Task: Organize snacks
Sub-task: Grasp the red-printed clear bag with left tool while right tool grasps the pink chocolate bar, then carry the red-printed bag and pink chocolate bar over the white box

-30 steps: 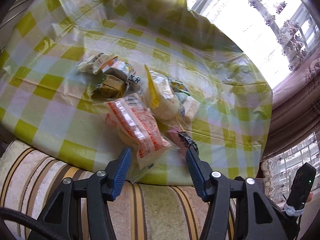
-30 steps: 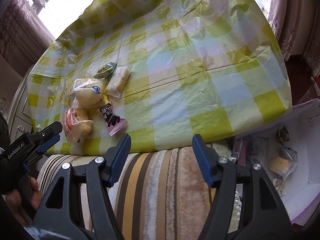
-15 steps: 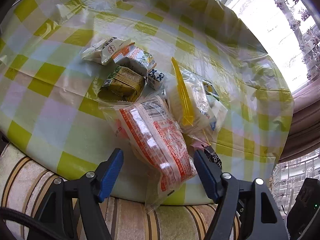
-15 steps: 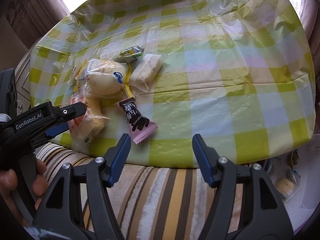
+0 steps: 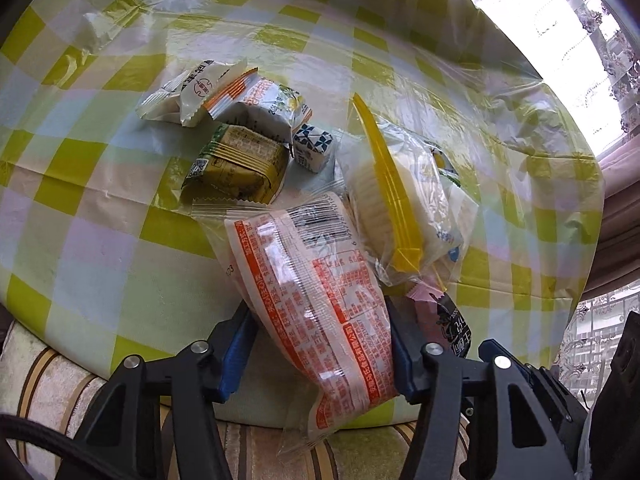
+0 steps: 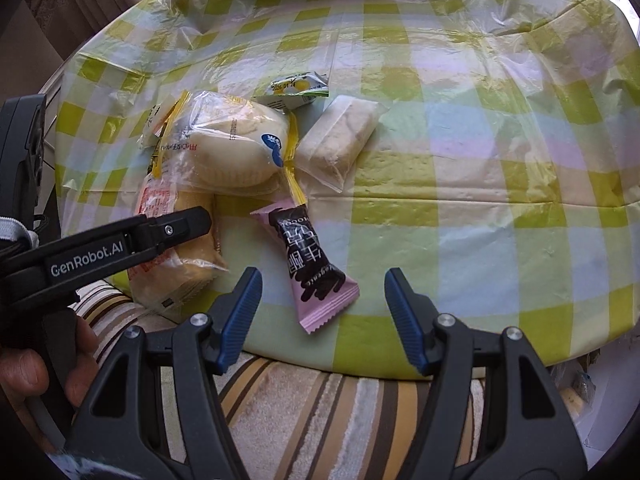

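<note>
A pile of wrapped snacks lies near the front edge of a table with a green checked cloth (image 5: 100, 248). My left gripper (image 5: 320, 344) is open, its blue fingers on either side of the orange-printed bread packet (image 5: 320, 280); that packet also shows in the right wrist view (image 6: 180, 256). Behind it lie a white bun in a yellow-sealed bag (image 5: 400, 204), a green-gold packet (image 5: 240, 164) and small white packets (image 5: 204, 92). My right gripper (image 6: 322, 316) is open just in front of a pink-and-black bar (image 6: 312, 264).
In the right wrist view, a frosted cake packet (image 6: 340, 140) and a small green-white sachet (image 6: 296, 88) lie behind the bar. A striped cushion (image 6: 304, 412) runs along the table's front edge. A white box with snacks (image 6: 580, 392) sits low at the right.
Both grippers have moved forward toward the snacks. The left one's fingers now straddle the orange-printed packet; the right one has closed in on the pink-and-black bar.
</note>
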A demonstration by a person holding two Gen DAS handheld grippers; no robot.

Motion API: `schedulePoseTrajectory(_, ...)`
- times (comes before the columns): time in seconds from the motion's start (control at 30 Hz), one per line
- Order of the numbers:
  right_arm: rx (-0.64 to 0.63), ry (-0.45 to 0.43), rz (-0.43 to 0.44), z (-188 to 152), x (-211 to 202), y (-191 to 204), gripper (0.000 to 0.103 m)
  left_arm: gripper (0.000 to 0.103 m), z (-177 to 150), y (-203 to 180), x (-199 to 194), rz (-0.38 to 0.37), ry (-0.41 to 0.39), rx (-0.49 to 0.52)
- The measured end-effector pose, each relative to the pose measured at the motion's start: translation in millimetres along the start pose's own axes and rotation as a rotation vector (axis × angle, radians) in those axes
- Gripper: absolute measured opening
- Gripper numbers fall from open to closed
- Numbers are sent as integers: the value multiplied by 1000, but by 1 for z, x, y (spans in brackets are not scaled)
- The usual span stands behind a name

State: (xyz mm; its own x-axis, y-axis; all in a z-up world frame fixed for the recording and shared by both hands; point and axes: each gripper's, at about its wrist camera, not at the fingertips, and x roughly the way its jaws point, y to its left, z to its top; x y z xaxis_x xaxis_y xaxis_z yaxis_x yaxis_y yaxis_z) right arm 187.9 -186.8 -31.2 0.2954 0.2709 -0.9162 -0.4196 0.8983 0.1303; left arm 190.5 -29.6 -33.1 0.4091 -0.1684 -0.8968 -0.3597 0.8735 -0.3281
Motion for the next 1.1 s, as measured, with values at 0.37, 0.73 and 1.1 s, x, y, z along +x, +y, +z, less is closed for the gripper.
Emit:
schedulePoseTrajectory(0.37, -47, 35, -15, 9, 19, 13, 60, 49, 2, 29, -14, -10, -51, -50)
schedulePoseTrajectory(0.73, -75, 26, -26, 9, 21, 22, 28, 47, -11, 48, -40, -22, -161, -104)
schedulePoseTrajectory(1.1, -30, -27, -9, 2, 4, 10, 23, 47, -19, 47, -60, -15, -247, -111)
